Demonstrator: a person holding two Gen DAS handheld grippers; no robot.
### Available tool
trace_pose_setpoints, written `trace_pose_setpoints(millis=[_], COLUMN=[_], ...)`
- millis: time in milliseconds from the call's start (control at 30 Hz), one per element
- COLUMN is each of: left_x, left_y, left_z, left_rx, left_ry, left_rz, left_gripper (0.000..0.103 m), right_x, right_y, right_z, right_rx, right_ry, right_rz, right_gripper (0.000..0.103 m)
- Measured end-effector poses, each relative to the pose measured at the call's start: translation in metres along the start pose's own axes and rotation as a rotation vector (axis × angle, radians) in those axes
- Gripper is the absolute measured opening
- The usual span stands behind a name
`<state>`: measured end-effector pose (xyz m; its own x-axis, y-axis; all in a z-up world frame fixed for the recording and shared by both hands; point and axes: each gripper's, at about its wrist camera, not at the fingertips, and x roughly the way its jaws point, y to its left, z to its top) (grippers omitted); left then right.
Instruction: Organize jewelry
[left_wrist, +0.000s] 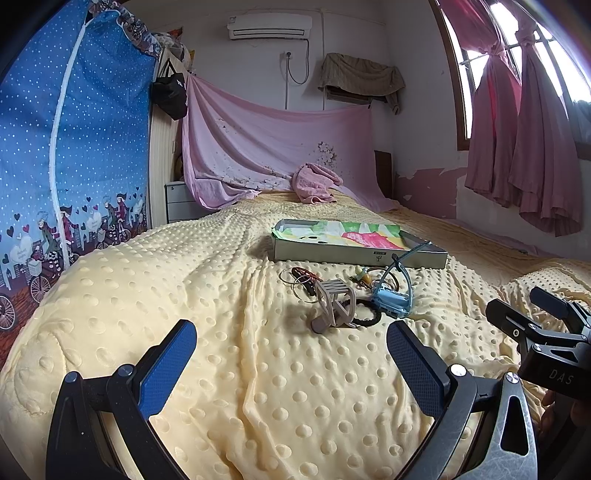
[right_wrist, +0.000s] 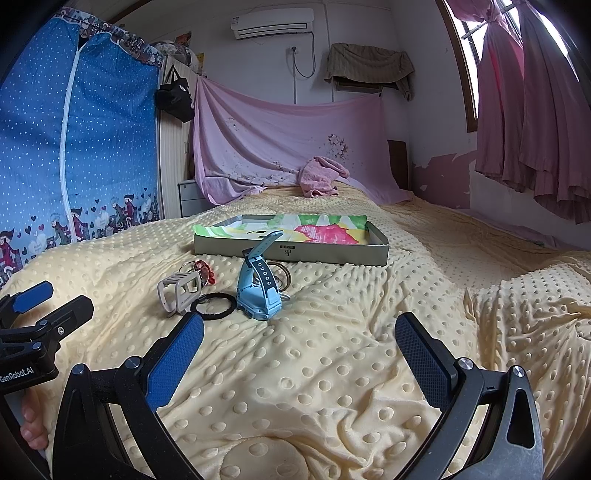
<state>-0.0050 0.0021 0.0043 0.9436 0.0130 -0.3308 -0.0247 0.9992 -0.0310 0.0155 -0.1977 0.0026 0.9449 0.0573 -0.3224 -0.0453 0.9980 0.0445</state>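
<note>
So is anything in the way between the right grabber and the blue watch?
Nothing visible blocks it. The right gripper is open, with only bare yellow blanket between it and the blue watch. A black hair tie lies just left of the watch, beside that path.

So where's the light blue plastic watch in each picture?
Left wrist view: the light blue plastic watch lies right of centre, beside the beige watch band.
Right wrist view: it stands left of centre.
Shared landmark: the shallow grey cardboard box just behind it.
</note>
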Motion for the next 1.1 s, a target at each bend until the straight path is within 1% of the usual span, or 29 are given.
trace_pose_setpoints(millis=[933,1033,1100], left_x=[0.003,0.005,0.009], left_y=[0.003,0.007,0.011], left_z=[0.000,0.006,0.013], left_rx=[-0.017,-0.048,-0.069], left_ry=[0.017,0.021,0.032], left_rz=[0.007,0.014,0.000], left_gripper=[0.103,0.103,0.103], right_x=[-0.002,-0.001,0.004], right_y=[0.000,-0.003,-0.008], right_z=[0.001,0.004,0.009], right_rx=[0.004,0.020,0.051], right_ry=[-0.009,-0.001,0.017], right_rz=[-0.002,0.033,0.077], right_gripper=[0.102,0.102,0.102])
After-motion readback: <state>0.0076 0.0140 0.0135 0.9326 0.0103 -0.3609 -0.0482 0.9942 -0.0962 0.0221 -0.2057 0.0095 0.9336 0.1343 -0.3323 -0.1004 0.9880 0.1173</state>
